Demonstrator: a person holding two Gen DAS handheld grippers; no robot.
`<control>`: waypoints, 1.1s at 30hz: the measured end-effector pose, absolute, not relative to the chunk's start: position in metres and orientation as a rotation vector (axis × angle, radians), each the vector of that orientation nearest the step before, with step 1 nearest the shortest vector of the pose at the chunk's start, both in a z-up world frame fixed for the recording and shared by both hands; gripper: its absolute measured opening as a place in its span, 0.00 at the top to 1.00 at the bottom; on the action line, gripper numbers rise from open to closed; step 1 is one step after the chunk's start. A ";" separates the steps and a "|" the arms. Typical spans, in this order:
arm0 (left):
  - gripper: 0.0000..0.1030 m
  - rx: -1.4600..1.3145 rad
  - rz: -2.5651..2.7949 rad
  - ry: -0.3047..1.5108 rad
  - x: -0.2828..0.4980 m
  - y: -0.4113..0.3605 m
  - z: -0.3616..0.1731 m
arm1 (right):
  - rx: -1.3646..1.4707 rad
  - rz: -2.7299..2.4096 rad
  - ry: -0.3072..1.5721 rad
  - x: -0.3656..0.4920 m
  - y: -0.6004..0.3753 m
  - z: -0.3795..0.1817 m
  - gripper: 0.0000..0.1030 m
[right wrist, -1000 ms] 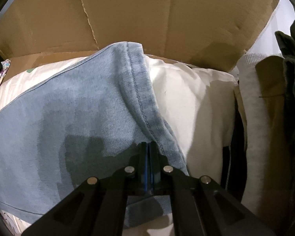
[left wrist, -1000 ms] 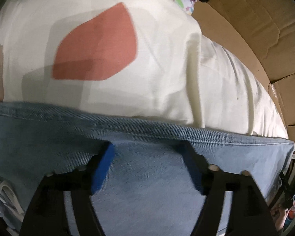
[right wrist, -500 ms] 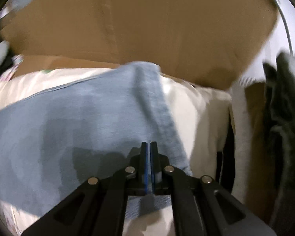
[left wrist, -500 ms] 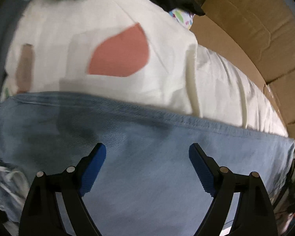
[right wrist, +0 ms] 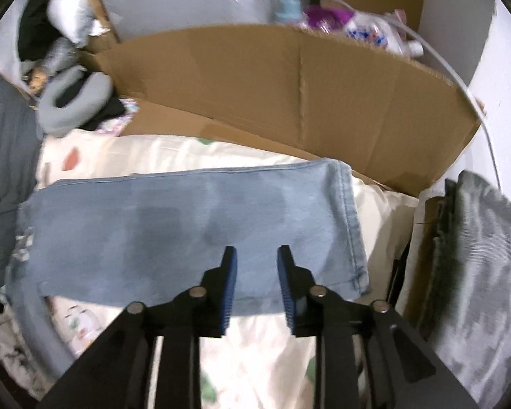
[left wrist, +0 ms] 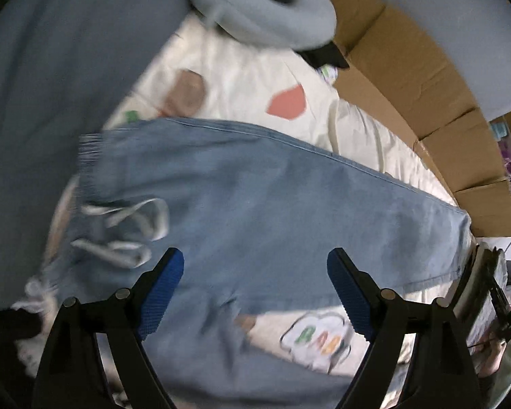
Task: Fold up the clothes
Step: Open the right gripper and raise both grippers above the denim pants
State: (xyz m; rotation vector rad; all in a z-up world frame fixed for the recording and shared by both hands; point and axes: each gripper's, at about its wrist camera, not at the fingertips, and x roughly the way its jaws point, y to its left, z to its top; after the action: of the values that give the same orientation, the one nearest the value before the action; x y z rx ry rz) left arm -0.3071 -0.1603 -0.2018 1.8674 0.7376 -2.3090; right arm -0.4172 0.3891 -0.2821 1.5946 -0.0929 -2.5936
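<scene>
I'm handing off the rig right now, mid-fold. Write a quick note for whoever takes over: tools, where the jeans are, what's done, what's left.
Left tool: open, holding nothing, above the jeans.
Right tool: open, holding nothing, above the hem end.
Jeans: lying flat on the cream printed bedding, legs stacked as one strip, waist drawstrings at the left, hem toward the cardboard.
Done: lengthwise fold appears laid.
Left: likely fold hem toward waist, then perhaps add the jeans to the clothes pile on the right.
</scene>
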 end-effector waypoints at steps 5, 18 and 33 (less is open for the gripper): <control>0.17 1.771 -2.315 0.814 -0.252 -0.181 -0.133 | 1.567 -2.550 -0.081 -0.399 0.386 -0.218 0.70; 0.17 1.788 -2.295 0.878 -0.148 -0.222 -0.040 | 1.538 -2.535 -0.129 -0.351 0.420 -0.017 0.66; 0.17 1.687 -2.320 0.897 -0.048 -0.223 -0.014 | 1.520 -2.524 -0.114 -0.258 0.483 0.092 0.52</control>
State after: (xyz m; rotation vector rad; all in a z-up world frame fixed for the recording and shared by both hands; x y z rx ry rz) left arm -0.0479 -0.2226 -0.0139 1.6872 0.8968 -2.3197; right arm -0.2579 0.4825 0.0916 1.5204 -0.1135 -2.5241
